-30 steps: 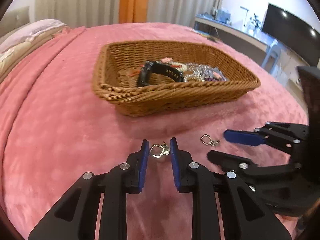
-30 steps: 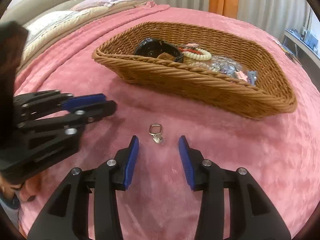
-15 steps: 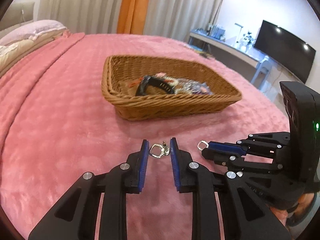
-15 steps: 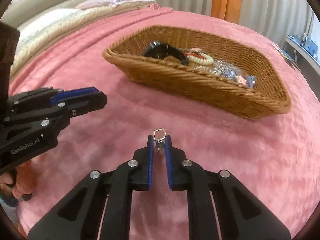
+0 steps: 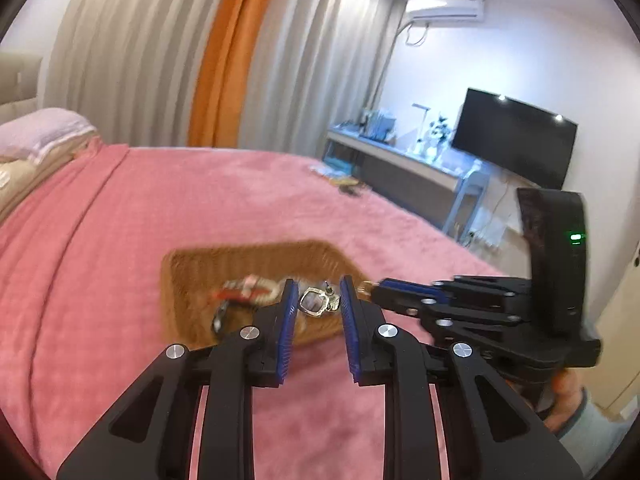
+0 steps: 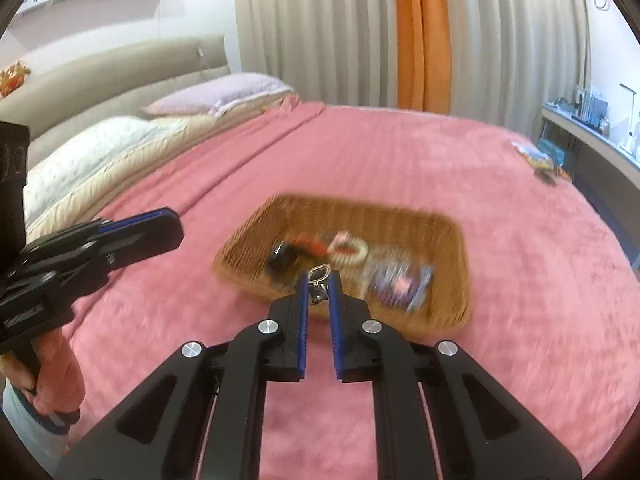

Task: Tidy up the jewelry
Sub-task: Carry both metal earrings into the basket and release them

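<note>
With each gripper's fingers clamped on a small silver square-loop earring (image 5: 316, 303) (image 6: 319, 273) above the woven wicker basket (image 6: 448, 240), loosening early risks dropping one onto the pink bed (image 6: 400, 160).

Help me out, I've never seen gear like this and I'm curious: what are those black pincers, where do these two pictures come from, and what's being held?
They are hand-held grippers, one in each of a person's hands, each carrying a camera looking along its fingers. One picture is from the left gripper, the other from the right gripper. Each is shut on a small silver earring: the left earring and the right earring. Below, on a pink bedspread, stands a wicker basket already holding jewelry.
</note>
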Demonstrator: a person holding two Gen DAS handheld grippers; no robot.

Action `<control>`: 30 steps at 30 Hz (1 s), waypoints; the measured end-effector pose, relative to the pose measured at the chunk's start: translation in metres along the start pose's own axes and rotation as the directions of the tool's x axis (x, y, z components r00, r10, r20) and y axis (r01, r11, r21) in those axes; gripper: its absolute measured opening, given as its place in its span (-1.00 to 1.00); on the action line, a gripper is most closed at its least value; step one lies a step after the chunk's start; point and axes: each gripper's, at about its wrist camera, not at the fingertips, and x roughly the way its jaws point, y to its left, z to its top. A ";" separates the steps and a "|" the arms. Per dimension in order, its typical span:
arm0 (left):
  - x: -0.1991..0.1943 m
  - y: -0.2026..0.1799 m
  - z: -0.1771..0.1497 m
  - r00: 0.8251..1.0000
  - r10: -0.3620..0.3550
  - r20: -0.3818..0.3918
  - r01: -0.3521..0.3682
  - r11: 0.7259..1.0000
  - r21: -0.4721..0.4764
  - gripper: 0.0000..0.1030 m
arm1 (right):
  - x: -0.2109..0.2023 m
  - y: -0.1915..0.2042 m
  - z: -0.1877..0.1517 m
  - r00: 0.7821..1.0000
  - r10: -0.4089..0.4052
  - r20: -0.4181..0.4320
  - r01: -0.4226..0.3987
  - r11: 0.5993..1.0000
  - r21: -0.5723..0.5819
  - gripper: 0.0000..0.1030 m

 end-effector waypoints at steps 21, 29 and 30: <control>0.157 0.071 -0.012 0.981 0.089 -0.174 -0.105 0.991 -0.082 -0.59 | 0.149 -0.085 0.007 0.986 0.025 -0.167 0.006 0.984 0.179 -0.83; 0.141 0.073 -0.009 0.988 0.074 -0.136 -0.089 0.990 -0.110 -0.18 | 0.144 -0.096 0.005 0.986 0.063 -0.156 -0.024 0.971 0.238 -0.76; 0.136 0.073 -0.007 0.990 0.070 -0.126 -0.085 0.990 -0.117 -0.17 | 0.139 -0.095 0.005 0.987 0.061 -0.149 -0.024 0.971 0.240 -0.76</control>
